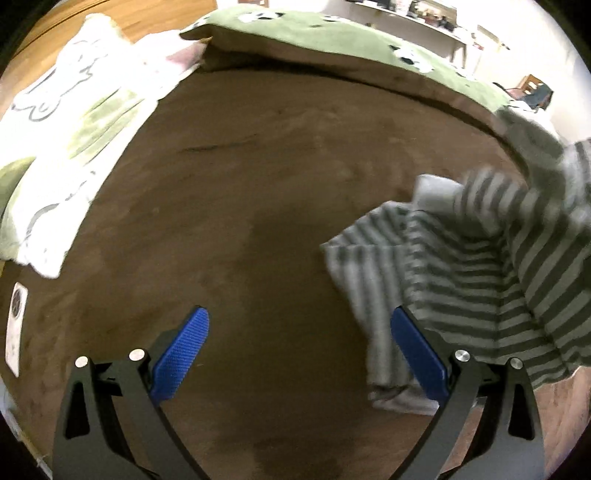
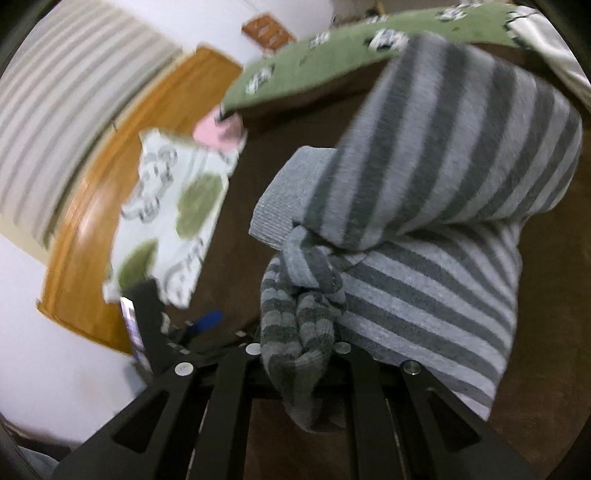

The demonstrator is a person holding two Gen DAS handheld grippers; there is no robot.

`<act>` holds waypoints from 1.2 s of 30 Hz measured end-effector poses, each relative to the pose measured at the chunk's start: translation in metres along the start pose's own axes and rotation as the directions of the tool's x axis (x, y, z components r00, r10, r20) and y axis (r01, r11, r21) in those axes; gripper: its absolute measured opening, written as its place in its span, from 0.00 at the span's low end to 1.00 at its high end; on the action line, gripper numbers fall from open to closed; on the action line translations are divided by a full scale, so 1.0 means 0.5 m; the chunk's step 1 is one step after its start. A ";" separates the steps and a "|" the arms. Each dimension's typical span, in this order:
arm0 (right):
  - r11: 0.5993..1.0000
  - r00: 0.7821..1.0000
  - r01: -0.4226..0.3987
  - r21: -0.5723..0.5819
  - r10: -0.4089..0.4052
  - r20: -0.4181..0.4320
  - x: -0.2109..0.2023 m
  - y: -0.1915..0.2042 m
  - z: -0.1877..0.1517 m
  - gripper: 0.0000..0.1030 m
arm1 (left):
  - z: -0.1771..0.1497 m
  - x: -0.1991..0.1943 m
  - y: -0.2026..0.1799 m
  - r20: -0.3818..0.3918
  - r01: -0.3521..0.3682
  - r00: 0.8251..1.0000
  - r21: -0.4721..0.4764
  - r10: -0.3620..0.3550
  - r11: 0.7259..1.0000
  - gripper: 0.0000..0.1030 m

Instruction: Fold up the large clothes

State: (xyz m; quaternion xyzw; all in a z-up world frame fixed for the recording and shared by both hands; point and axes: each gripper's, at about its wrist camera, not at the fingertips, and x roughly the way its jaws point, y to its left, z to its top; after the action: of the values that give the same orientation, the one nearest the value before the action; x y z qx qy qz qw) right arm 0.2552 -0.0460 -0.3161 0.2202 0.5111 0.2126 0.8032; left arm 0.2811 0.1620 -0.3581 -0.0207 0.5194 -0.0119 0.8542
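On the brown bed cover (image 1: 229,206), right of centre, lies the grey striped sweater (image 1: 480,266), part of it lifted. Right tongs (image 2: 299,354) are clamped on a bunched fold, probably a sleeve. Left tongs (image 1: 299,354) hang spread wide, empty, beside the sweater's edge.

You are working in a home, most likely a bedroom: a wide brown plush bed surface (image 1: 229,206) fills the left wrist view, with a green blanket (image 1: 332,40) printed with black-and-white figures bunched along its far edge. Beside you lies a white and green patterned cloth (image 1: 70,147), and a grey striped garment (image 2: 436,192) sits heaped on the bed, the sort of laundry you find in a house. Past the bed you can see warm wooden flooring (image 2: 85,236), white walls and a cluttered wall shelf (image 1: 417,18).
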 end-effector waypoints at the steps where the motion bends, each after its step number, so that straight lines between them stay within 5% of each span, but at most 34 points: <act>1: 1.000 1.000 0.002 -0.002 -0.002 -0.028 0.023 0.002 -0.003 0.08 | -0.003 0.002 0.012 -0.006 -0.008 1.000 -0.009 0.008 1.000 0.94; 11: 0.991 0.967 0.097 -0.089 -0.115 -0.225 0.228 0.021 -0.040 0.08 | -0.067 0.011 0.107 -0.061 -0.051 0.997 -0.128 0.043 0.990 0.94; 25: 0.991 0.962 0.091 -0.100 -0.113 -0.249 0.255 0.037 -0.030 0.11 | -0.117 0.017 0.163 -0.080 -0.064 0.996 -0.199 0.049 0.978 0.94; 28: 0.996 0.970 0.059 -0.060 -0.071 -0.233 0.226 0.036 -0.023 0.27 | -0.117 0.006 0.167 -0.078 -0.068 0.996 -0.201 0.053 0.977 0.94; 30: 0.998 0.975 0.021 -0.057 -0.033 -0.218 0.214 0.053 -0.022 0.53 | -0.115 -0.001 0.171 -0.076 -0.078 0.995 -0.197 0.064 0.977 0.94; 32: 0.996 0.976 0.004 -0.091 -0.023 -0.215 0.205 0.078 -0.024 0.67 | -0.112 -0.009 0.173 -0.073 -0.083 0.995 -0.193 0.070 0.978 0.94; 36: 0.995 0.982 -0.008 -0.095 -0.010 -0.187 0.164 0.092 -0.019 0.75 | -0.101 -0.022 0.181 -0.062 -0.086 0.995 -0.208 0.075 0.974 0.94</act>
State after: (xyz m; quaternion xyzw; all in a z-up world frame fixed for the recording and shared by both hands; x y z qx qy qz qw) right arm 0.2729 0.0390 -0.3530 0.1603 0.5736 0.2561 0.7614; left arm 0.2309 0.2518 -0.3760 -0.0896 0.5410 0.0772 0.8327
